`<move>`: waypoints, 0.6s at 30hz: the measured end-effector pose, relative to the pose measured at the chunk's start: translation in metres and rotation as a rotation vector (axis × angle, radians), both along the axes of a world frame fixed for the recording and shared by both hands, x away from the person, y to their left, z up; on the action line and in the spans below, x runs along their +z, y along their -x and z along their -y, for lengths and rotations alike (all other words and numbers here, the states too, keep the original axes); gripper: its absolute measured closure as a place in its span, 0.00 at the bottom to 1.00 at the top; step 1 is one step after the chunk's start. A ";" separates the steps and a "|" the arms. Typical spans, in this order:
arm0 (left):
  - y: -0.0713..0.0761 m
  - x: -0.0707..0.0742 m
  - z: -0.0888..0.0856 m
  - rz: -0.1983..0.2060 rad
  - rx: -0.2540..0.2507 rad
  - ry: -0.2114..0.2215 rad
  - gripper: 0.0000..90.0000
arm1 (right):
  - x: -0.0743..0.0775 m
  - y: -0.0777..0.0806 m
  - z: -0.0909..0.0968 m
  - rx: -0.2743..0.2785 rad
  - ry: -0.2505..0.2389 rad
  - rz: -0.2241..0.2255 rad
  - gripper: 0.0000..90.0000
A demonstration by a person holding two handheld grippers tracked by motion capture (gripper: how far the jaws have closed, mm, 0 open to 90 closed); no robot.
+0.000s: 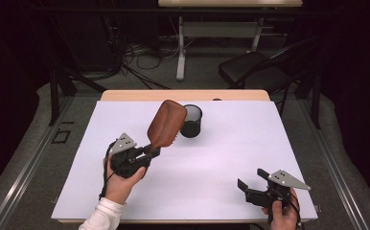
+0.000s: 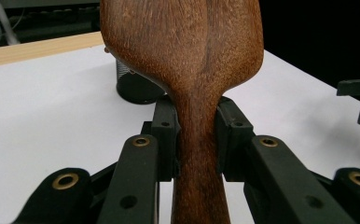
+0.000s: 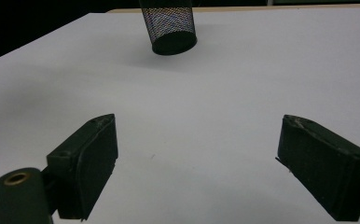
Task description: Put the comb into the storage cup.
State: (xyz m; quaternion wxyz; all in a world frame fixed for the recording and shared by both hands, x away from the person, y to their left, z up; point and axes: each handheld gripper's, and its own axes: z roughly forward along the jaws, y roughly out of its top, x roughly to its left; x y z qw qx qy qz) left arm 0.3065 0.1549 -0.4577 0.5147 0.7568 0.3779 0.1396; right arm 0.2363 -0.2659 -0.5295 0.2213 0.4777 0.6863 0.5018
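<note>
Low at the bottom edge of the high view, the right gripper (image 1: 250, 178) sits in the lower right with its jaws spread over bare white table (image 1: 231, 143), holding nothing. Left of centre, the left gripper (image 1: 155, 151) clamps the handle of a wooden hairbrush (image 1: 167, 123), whose head tilts up toward a black mesh cup (image 1: 191, 120) standing upright just beside it in the upper middle.

Seen from the left gripper view, both jaws press the brush's narrow handle at the centre; its broad head covers the top middle, the cup partly hidden behind at upper left.

From the right gripper view, two black jaws stand wide apart at the bottom corners, the cup at top centre, well apart.
</note>
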 end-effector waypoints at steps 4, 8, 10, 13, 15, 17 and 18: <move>-0.003 0.002 0.007 0.006 -0.012 0.004 0.80 | 0.001 -0.001 0.000 0.000 -0.002 -0.004 0.13; -0.004 0.003 0.010 0.010 -0.018 0.006 0.80 | 0.002 -0.002 -0.001 0.006 -0.013 -0.007 0.13; -0.005 0.004 0.012 0.016 -0.022 0.009 0.80 | 0.004 -0.002 -0.002 0.008 -0.015 -0.004 0.13; -0.005 0.005 0.015 0.021 -0.029 0.012 0.80 | 0.009 -0.003 -0.006 0.024 -0.014 -0.009 0.09; -0.006 0.006 0.017 0.022 -0.035 0.019 0.80 | 0.011 -0.003 -0.007 0.030 -0.023 0.000 0.08; -0.007 0.007 0.021 0.028 -0.053 0.027 0.80 | 0.018 -0.007 -0.012 0.048 -0.037 0.000 0.03; -0.007 0.007 0.023 0.027 -0.056 0.026 0.80 | 0.019 -0.008 -0.014 0.054 -0.035 0.003 0.02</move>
